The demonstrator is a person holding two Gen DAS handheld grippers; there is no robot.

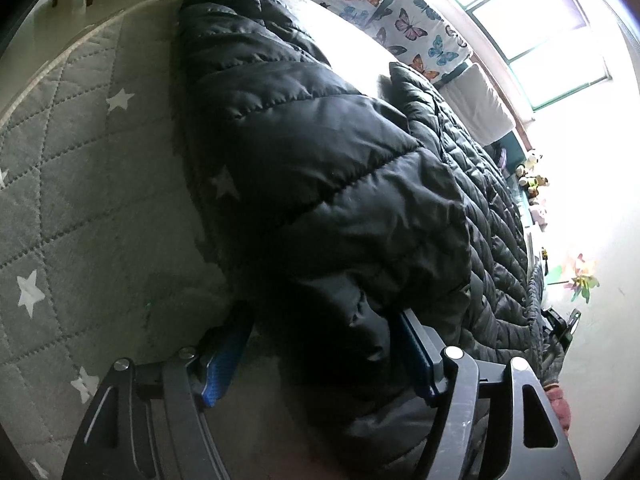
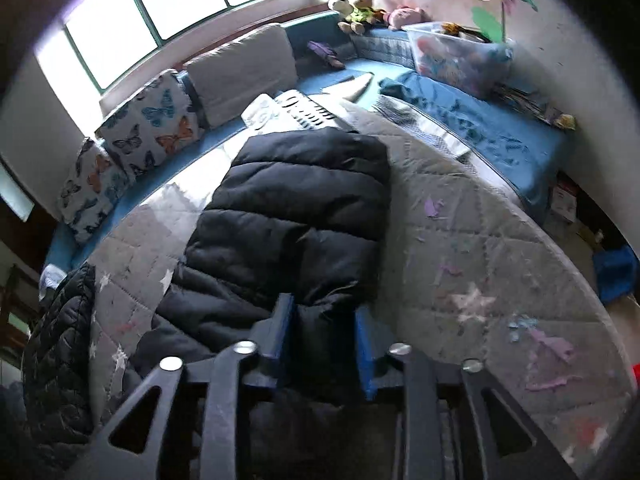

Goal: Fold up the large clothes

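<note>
A black puffer jacket (image 1: pixel 312 168) lies on a grey quilted star-pattern mattress (image 1: pixel 80 184). In the left wrist view my left gripper (image 1: pixel 320 344) straddles the near edge of the jacket, blue-padded fingers (image 1: pixel 224 364) wide apart with jacket fabric between them. In the right wrist view the jacket (image 2: pixel 288 216) lies folded lengthwise on the mattress (image 2: pixel 460 240), and my right gripper (image 2: pixel 324 332) has its blue fingers (image 2: pixel 280 332) either side of the jacket's near end, apart with fabric between.
Butterfly-print cushions (image 2: pixel 132 136) and a grey cushion (image 2: pixel 244 72) line the blue bench under the window. A clear bin of toys (image 2: pixel 460 56) and stuffed animals (image 2: pixel 360 8) sit at the back right. A second dark quilted garment (image 2: pixel 60 340) lies at the left.
</note>
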